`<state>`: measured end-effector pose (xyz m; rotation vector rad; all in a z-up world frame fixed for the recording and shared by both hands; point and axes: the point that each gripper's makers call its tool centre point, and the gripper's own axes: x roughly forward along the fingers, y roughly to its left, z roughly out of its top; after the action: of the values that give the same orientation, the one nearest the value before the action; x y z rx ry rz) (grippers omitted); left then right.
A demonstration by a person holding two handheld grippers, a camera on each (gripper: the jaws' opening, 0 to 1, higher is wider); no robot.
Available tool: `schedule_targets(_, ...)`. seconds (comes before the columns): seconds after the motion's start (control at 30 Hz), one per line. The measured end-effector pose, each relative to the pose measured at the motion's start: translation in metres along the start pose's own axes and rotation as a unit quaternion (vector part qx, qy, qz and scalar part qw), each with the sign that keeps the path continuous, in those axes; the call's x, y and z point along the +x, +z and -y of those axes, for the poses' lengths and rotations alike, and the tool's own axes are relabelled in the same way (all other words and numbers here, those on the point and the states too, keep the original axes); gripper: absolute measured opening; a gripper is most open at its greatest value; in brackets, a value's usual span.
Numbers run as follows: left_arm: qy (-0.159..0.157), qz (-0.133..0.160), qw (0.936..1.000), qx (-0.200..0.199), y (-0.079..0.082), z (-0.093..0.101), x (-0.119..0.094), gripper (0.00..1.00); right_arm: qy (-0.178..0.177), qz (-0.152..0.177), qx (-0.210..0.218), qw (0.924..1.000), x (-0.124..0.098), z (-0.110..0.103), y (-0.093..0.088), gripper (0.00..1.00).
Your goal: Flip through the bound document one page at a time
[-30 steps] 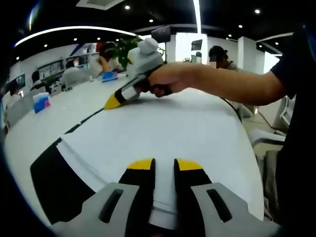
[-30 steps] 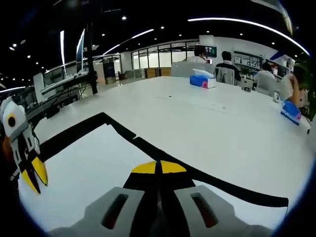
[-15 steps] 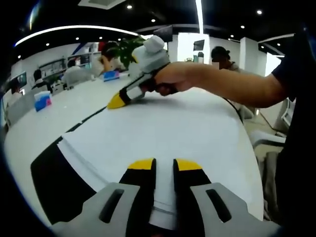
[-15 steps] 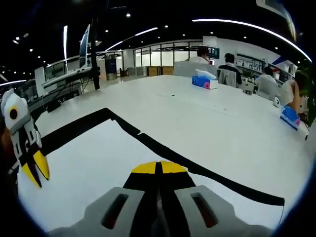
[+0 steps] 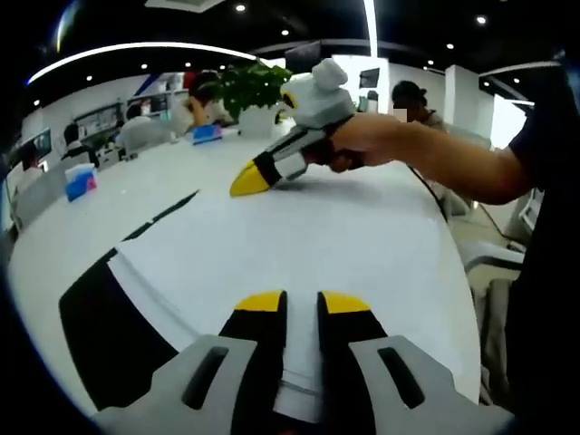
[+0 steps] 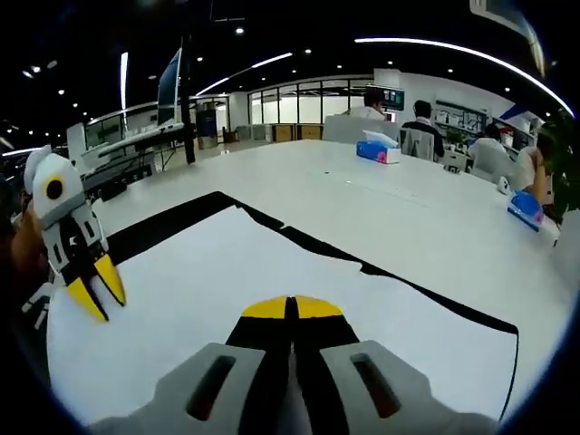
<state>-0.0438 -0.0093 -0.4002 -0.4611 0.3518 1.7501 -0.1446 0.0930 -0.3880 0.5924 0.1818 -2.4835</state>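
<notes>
White top sheet of the black-backed bound document [image 6: 272, 272] has risen since a second ago — right gripper [image 6: 291, 308] pinching it; left gripper [image 5: 301, 303] slightly parted, holding pages.

White table [image 6: 381, 208] under bound document [image 6: 227, 290]

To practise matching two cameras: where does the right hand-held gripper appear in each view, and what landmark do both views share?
Left gripper view: right hand-held gripper upper centre, held in a hand, yellow tips shut.
Right gripper view: right hand-held gripper at bottom centre, jaws shut.
Shared landmark: the white page with its black border.
</notes>
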Motion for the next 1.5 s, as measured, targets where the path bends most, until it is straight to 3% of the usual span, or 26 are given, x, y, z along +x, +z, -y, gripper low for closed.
schedule_targets(0.33,0.000,-0.002,1.0000,-0.003,-0.001,-0.001,0.000,0.16,-0.003,0.011,-0.024,0.9996,-0.036,-0.041,-0.015,0.02)
schedule_targets(0.47,0.000,0.000,1.0000,-0.004,-0.001,-0.001,0.000,0.16,0.006,0.005,-0.045,0.9989,-0.048,-0.068,-0.026,0.02)
schedule_targets(0.63,0.000,0.000,1.0000,-0.007,-0.001,-0.003,0.000,0.15,0.006,0.019,-0.044,0.9988,-0.067,-0.098,-0.036,0.02)
schedule_targets(0.97,-0.003,-0.001,1.0000,-0.007,-0.001,-0.004,0.000,0.14,0.009,0.014,-0.012,0.9998,-0.104,-0.134,-0.059,0.02)
schedule_targets(1.37,-0.004,0.003,1.0000,-0.008,0.000,-0.004,-0.001,0.14,0.015,-0.008,0.007,0.9998,-0.121,-0.147,-0.069,0.02)
schedule_targets(1.5,-0.003,0.003,1.0000,-0.008,0.000,-0.005,-0.001,0.14,0.009,-0.016,0.040,0.9990,-0.121,-0.143,-0.070,0.02)
